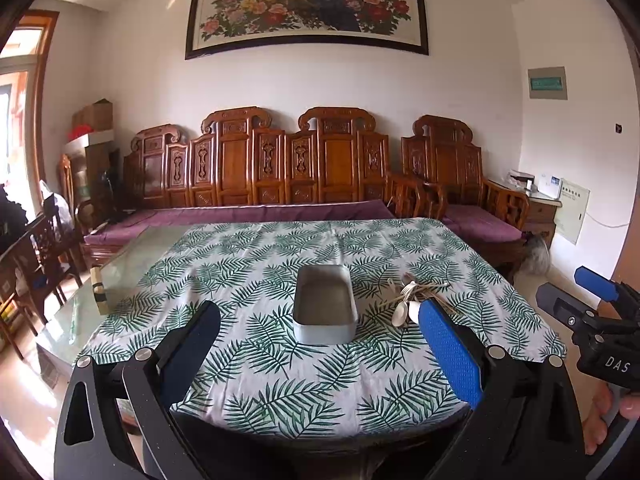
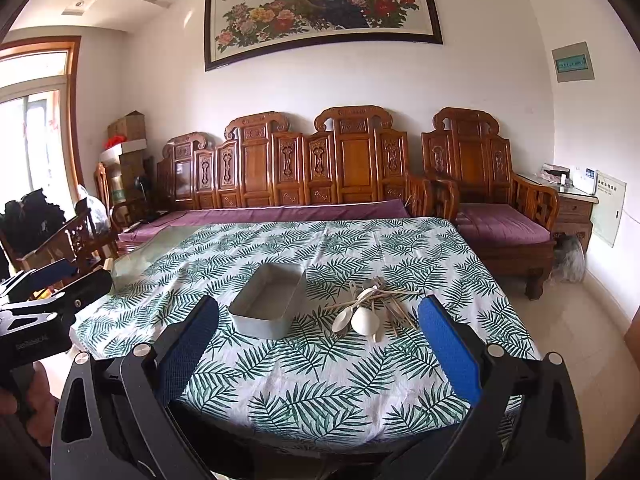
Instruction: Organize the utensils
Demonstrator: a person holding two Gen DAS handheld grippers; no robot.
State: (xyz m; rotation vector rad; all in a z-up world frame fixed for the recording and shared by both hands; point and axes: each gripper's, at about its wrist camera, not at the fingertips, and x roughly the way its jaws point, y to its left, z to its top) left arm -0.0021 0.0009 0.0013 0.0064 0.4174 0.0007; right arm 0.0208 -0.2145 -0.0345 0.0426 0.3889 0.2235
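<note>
A grey rectangular tin (image 1: pixel 325 308) (image 2: pixel 269 305) stands empty in the middle of the leaf-patterned tablecloth (image 1: pixel 280 392) (image 2: pixel 320 392). To its right lies a heap of utensils (image 1: pixel 412 298) (image 2: pixel 370 308): white spoons, a fork and thin wooden sticks, all tangled. My left gripper (image 1: pixel 320 320) hangs open above the table's near side, in line with the tin. My right gripper (image 2: pixel 319 318) is open too, held back from the heap, nothing between its fingers. Each gripper shows at the edge of the other's view (image 1: pixel 596 320) (image 2: pixel 44 300).
The table's left part is bare glass (image 1: pixel 132 264) with a taped corner block (image 1: pixel 98 290). Behind the table runs a carved wooden sofa (image 1: pixel 280 172) with purple cushions. Wooden chairs (image 1: pixel 32 256) stand at the left, an armchair (image 2: pixel 492 184) at the right.
</note>
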